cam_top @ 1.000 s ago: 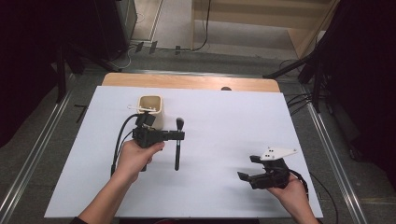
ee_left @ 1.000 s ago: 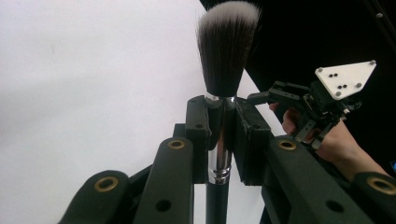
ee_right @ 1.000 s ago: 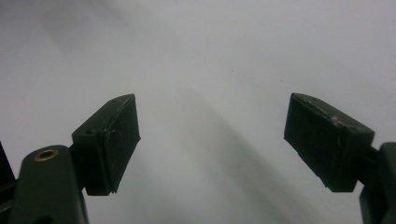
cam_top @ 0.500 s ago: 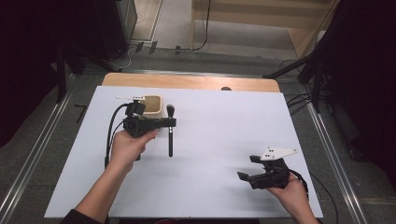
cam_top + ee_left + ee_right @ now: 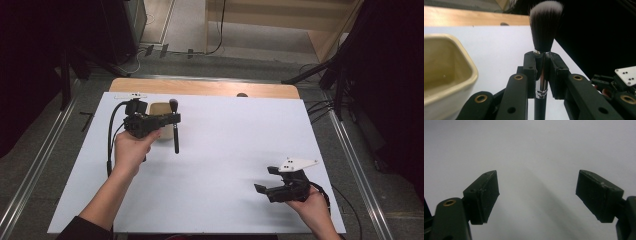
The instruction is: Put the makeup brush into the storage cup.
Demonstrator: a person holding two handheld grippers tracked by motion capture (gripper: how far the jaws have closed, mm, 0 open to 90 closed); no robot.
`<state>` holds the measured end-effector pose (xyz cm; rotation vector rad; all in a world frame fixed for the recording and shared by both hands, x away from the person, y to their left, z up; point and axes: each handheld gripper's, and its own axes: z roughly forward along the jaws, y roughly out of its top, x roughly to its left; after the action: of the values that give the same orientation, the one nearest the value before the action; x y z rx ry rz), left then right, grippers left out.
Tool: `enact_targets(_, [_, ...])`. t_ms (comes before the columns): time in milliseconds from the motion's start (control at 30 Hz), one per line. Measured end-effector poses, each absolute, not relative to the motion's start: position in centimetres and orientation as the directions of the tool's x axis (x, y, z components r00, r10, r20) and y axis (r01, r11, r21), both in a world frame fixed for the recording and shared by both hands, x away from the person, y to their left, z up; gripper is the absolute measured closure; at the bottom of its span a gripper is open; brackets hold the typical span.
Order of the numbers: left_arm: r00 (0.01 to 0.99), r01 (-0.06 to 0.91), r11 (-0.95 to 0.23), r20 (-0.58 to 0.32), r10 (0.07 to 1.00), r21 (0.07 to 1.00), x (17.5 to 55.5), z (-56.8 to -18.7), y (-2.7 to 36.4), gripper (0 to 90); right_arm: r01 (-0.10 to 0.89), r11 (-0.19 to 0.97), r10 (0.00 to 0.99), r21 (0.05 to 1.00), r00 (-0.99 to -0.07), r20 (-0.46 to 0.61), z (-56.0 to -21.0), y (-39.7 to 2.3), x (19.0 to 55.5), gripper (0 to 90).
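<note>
A cream cup [image 5: 159, 111] stands on the white table [image 5: 225, 150].

The left gripper [image 5: 172, 120] now sits farther up the table [image 5: 235, 150] than in the earlier pictures — the person's left hand [image 5: 131, 150] has carried it away from the table's middle and toward the cream cup [image 5: 159, 109] at the far edge. A second ago the gripper was in front of the cup, with the cup fully in sight; now it stands level with the cup and hides much of it. The makeup brush [image 5: 175, 131] clamped between its jaws has travelled along — its bristled head, earlier beside the cup to the right and apart from it, now stands just beside the cup's rim, and the handle hangs down over table nearer the cup.
</note>
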<state>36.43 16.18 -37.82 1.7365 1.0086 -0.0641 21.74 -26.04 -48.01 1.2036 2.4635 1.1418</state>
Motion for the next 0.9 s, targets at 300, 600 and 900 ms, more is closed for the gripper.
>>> enact_targets(300, [0.627,0.575,-0.051,-0.399,0.669,0.817,37.0,-36.6,17.0,78.5,0.594,0.382,0.728,0.708,-0.665,0.166,-48.0,-26.0,21.7,19.9])
enact_targets(600, [0.619,0.531,-0.039,-0.356,0.700,0.847,37.6,-35.7,17.6,78.5,0.595,0.388,0.726,0.704,-0.668,0.164,-48.0,-25.9,21.7,19.9])
enact_targets(900, [0.608,0.494,-0.014,-0.334,0.720,0.869,38.2,-34.9,17.9,78.6,0.589,0.393,0.720,0.706,-0.675,0.163,-48.0,-25.7,21.8,19.9])
